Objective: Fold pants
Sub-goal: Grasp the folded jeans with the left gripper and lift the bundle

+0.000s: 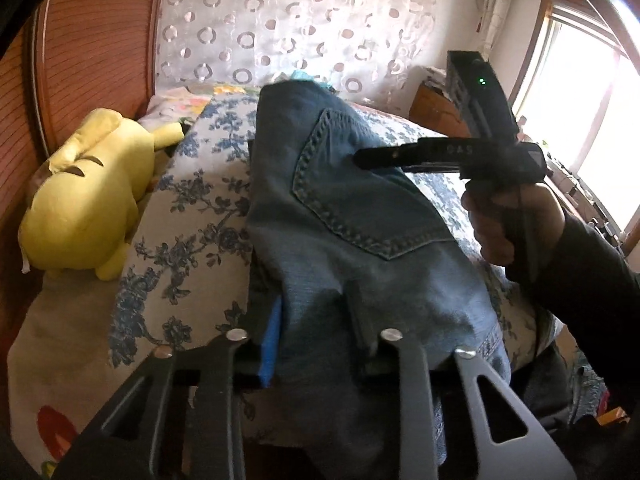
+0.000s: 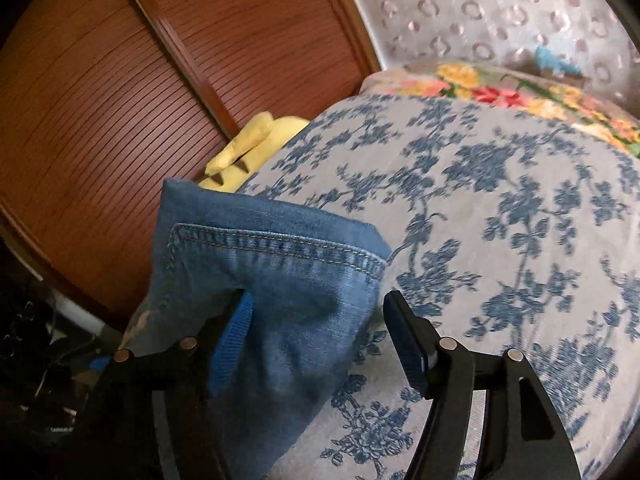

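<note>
Blue denim pants [image 1: 340, 216] lie folded on the bed, back pocket up. My left gripper [image 1: 316, 332] is shut on the near edge of the pants, denim pinched between its fingers. My right gripper [image 2: 320, 320] is open; its jaws stand wide apart, the left blue pad [image 2: 234, 340] against the denim [image 2: 280, 272] and the right finger [image 2: 408, 340] free over the bedspread. In the left wrist view the right gripper [image 1: 360, 158] reaches from the right and rests on the pocket area, held by a hand [image 1: 504, 220].
A blue-flowered bedspread [image 2: 500, 220] covers the bed. A yellow plush toy [image 1: 88, 200] lies at the left by the wooden wardrobe [image 2: 120, 80]. A curtain [image 1: 300, 20] hangs behind; a window [image 1: 580, 100] and nightstand [image 1: 436, 108] stand at the right.
</note>
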The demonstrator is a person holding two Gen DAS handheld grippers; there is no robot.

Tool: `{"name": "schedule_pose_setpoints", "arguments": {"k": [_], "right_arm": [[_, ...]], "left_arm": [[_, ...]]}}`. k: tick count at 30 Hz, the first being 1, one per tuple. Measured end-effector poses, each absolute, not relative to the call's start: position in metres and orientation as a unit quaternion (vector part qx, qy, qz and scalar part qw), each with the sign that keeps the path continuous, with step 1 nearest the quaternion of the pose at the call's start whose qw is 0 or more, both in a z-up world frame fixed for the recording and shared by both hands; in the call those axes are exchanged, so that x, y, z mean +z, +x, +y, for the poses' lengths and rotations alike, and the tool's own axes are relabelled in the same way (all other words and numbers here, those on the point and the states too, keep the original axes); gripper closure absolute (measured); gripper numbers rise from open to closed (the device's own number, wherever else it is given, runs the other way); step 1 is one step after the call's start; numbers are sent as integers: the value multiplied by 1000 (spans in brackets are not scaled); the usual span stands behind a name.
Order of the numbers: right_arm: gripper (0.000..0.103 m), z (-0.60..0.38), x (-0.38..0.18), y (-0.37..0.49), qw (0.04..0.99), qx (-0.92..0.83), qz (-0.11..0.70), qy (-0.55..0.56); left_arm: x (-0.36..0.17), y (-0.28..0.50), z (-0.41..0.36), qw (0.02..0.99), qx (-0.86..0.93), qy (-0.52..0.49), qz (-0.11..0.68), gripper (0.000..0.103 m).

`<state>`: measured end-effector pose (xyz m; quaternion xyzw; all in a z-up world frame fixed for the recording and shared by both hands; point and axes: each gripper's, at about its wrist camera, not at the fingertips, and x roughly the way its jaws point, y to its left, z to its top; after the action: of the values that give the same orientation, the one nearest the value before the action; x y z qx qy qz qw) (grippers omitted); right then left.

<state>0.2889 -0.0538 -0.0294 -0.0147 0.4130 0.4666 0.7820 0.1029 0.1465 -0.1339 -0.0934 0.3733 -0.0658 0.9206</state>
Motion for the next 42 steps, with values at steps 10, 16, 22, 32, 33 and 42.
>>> {"name": "schedule_pose_setpoints", "arguments": {"k": [10, 16, 22, 32, 33, 42], "right_arm": [[78, -49, -1, 288, 772, 514, 373, -7], [78, -27, 29, 303, 785, 520, 338, -7], [78, 3, 36, 349, 802, 503, 322, 9], [78, 51, 8, 428, 831, 457, 315, 36], [78, 54, 5, 433, 834, 451, 315, 38], [55, 78, -14, 455, 851, 400, 339, -37]], "left_arm": [[-122, 106, 159, 926, -73, -103, 357, 96], [-98, 125, 181, 938, -57, -98, 328, 96], [-84, 188, 218, 944, -32, -84, 318, 96], [-83, 279, 250, 944, 5, -41, 326, 96], [-84, 286, 251, 944, 6, -39, 327, 96], [-113, 310, 252, 930, 17, -25, 367, 96]]}}
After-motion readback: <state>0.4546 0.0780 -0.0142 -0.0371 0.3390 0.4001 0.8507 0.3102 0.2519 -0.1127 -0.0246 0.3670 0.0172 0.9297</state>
